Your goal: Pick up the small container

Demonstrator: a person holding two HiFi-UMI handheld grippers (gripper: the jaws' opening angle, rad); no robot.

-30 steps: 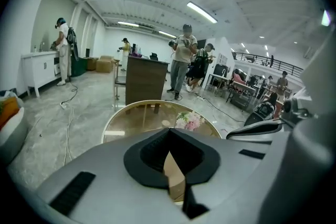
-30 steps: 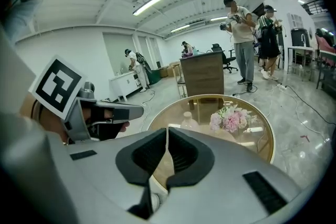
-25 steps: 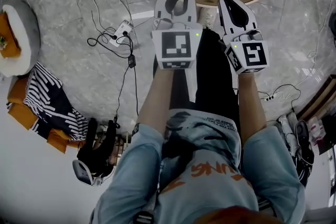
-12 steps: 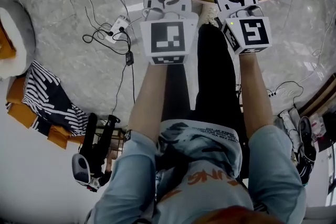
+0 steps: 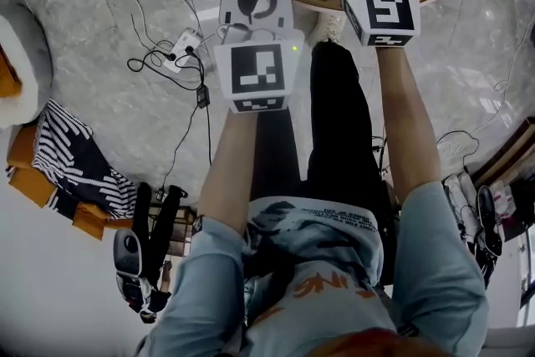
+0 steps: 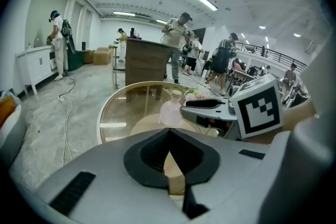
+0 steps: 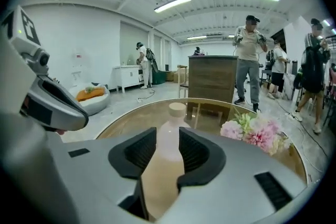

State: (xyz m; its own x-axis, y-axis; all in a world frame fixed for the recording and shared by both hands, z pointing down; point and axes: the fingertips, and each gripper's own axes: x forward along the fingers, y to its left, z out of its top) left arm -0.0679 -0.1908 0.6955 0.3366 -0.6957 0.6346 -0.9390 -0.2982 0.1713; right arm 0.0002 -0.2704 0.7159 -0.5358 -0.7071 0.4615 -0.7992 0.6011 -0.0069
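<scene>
Jaws of the right gripper (image 7: 168, 132) parted to a middling gap, having just been opening, with no pad pressing on anything. Framed in that gap, but farther off and not touched, the small container (image 7: 176, 114): a pale bottle with a light cap, upright on the round glass worktop (image 7: 140, 120). Near it, to the right in the right gripper view, a bunch of pink flowers (image 7: 256, 135) lying on the same worktop.

Jaws of the left gripper (image 6: 169, 132) closed tip to tip, with nothing between them.

From the head view, both held out side by side, the left one with its tips at the near rim of the worktop, the right one reaching farther across it. Below, a grey stone floor (image 5: 84, 29) with a white power strip (image 5: 185, 40) and thin cables (image 5: 205, 121).
</scene>
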